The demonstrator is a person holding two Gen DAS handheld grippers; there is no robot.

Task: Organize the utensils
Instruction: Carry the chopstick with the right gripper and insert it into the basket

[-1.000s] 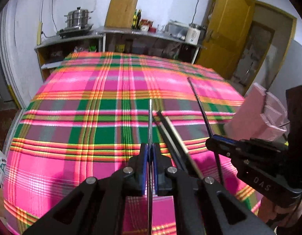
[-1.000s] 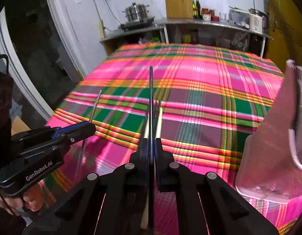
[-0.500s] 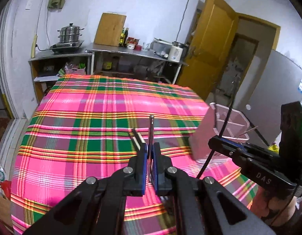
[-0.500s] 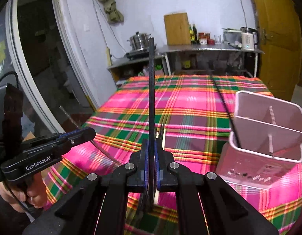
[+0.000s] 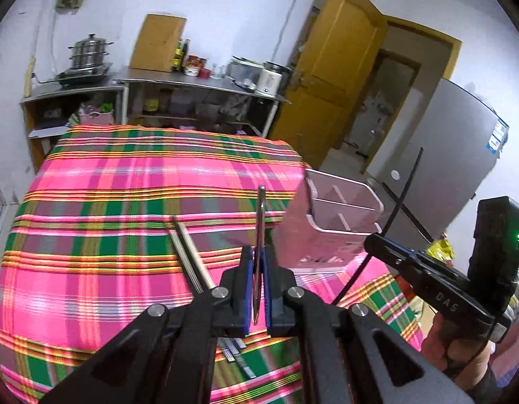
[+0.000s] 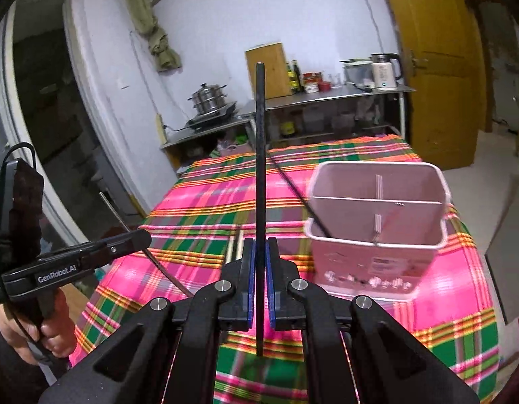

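Both my tongs are clamped: left gripper [image 5: 256,271] on a metal chopstick [image 5: 260,222], right gripper [image 6: 259,269] on a black chopstick [image 6: 260,155], pink holder [image 6: 377,232] close by.

Even, fairly bright indoor light washed the white plaster wall [image 5: 225,17]. The pink-and-green plaid tablecloth [image 5: 107,202] glowed oversaturated and smeared near the camera; fisheye curvature darkened every corner.

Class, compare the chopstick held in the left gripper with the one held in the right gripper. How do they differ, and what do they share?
The left gripper holds a shiny silver chopstick; the right gripper holds a matt black chopstick. In each gripper's own view, the silver one sticks out less far past the fingers than the black one. Both are thin, straight, clamped between shut jaws and lifted off the checked tablecloth.
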